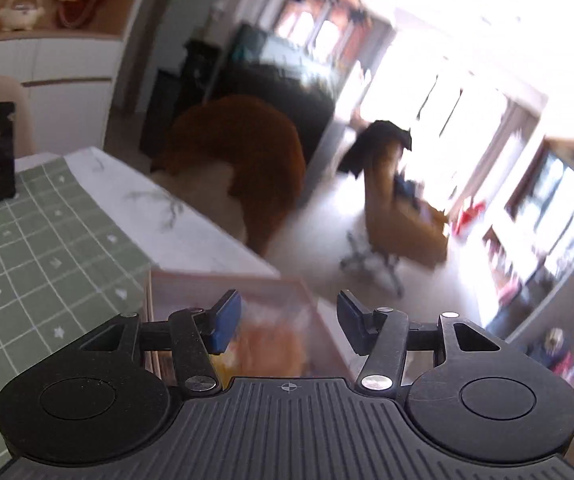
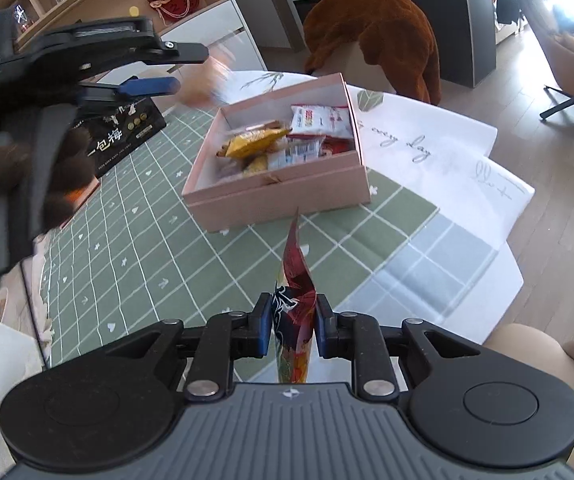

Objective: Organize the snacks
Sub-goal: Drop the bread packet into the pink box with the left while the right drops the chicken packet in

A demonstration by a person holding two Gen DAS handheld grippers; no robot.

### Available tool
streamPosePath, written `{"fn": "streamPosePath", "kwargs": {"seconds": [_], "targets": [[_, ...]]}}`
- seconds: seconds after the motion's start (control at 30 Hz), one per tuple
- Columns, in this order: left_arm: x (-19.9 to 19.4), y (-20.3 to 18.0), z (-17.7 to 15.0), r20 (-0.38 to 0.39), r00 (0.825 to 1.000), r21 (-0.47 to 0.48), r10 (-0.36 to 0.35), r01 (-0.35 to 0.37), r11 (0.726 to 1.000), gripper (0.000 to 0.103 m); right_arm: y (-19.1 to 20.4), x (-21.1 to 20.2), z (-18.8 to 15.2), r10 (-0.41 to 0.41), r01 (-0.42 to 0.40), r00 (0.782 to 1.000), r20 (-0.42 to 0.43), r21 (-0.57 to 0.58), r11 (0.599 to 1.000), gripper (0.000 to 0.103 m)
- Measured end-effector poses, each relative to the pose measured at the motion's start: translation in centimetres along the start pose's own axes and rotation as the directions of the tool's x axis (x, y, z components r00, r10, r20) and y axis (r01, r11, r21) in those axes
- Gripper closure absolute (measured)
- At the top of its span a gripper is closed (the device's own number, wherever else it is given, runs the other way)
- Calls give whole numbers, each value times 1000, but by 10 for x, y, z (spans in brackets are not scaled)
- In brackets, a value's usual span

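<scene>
1. Snack packet [image 2: 293, 300]: slim foil pouch, red with dark blue and orange printing, seen edge-on and slightly twisted. Its crimped top points toward the pink box. Print on it is too distorted to read.
2. Right gripper [image 2: 292, 326]: jaws closed tight on the lower part of the snack packet, blue pads pressing both faces. It holds the packet above the green cloth, short of the box.
3. Pink box [image 2: 275, 196]: shallow, square, open-topped, standing on the table ahead of the right gripper. It straddles the edge between the green cloth and the white cloth.
4. Box contents: a yellow wrapper [image 2: 253, 142] lying across the middle, a white-and-red packet [image 2: 319, 118] at the far side, and several more wrappers beneath. Their lettering is too small to make out.
5. Left gripper [image 1: 289, 320]: jaws wide apart with nothing between the blue pads. It hangs above the box's far left corner, blurred in the right wrist view.
6. Black box [image 2: 127, 136]: flat, lying left of the pink box, with gold medallions and white characters reading "一包梅".
7. Green cloth [image 2: 147, 248]: white grid with small hearts and stars.
8. White cloth [image 2: 427, 140]: grey script, "every day" legible.
9. Brown plush bear [image 2: 383, 28]: beyond the table, on the floor.
</scene>
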State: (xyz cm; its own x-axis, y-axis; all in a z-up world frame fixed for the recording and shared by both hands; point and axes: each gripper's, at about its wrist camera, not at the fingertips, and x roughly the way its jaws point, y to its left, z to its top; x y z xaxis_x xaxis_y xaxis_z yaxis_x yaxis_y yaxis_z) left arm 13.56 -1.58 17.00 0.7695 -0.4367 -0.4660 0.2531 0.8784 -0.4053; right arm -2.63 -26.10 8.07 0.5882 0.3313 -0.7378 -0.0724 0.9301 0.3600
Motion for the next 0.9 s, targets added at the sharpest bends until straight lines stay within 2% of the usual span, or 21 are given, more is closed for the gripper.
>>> {"fn": "streamPosePath", "kwargs": {"seconds": [0.07, 0.23, 0.33, 0.4, 0.47, 0.5, 0.57, 0.63, 0.7, 0.77, 0.9], "targets": [[-13, 13, -8, 33, 999, -46, -10, 12, 999, 44, -1, -1, 7, -10, 10, 1000, 7, 10, 1000, 82], [-32, 40, -67, -85, 996, -41, 31, -35, 999, 44, -4, 3, 44, 29, -30, 999, 25, 63, 998, 82], [-39, 53, -98, -134, 990, -78, 43, -54, 995, 44, 8, 5, 86, 78, -83, 994, 83, 63, 995, 82], [-41, 62, -110, -157, 987, -113, 35, -53, 992, 44, 22, 9, 118, 116, -122, 982, 148, 35, 992, 82], [-43, 65, -117, -175, 983, -109, 64, -84, 991, 44, 31, 24, 149, 162, -175, 969, 188, 53, 983, 82], [-43, 67, -119, -187, 978, -93, 88, -107, 990, 44, 33, 34, 162, 164, -180, 967, 195, 66, 982, 80], [-45, 69, -124, -210, 968, -42, 138, -150, 988, 44, 33, 58, 180, 62, -80, 982, 180, 92, 993, 71], [-52, 69, -133, -218, 960, 17, 176, -177, 984, 44, 28, 75, 178, -4, -12, 987, 163, 95, 995, 71], [-58, 65, -147, -221, 951, 72, 214, -203, 976, 44, 24, 79, 162, -16, 4, 988, 151, 75, 997, 69], [-56, 64, -160, -222, 944, 101, 246, -229, 968, 44, 23, 81, 137, -42, 37, 990, 136, 38, 999, 60], [-41, 59, -176, -235, 941, 110, 242, -222, 969, 44, 24, 88, 74, -114, 117, 986, 126, -19, 993, 52]]}}
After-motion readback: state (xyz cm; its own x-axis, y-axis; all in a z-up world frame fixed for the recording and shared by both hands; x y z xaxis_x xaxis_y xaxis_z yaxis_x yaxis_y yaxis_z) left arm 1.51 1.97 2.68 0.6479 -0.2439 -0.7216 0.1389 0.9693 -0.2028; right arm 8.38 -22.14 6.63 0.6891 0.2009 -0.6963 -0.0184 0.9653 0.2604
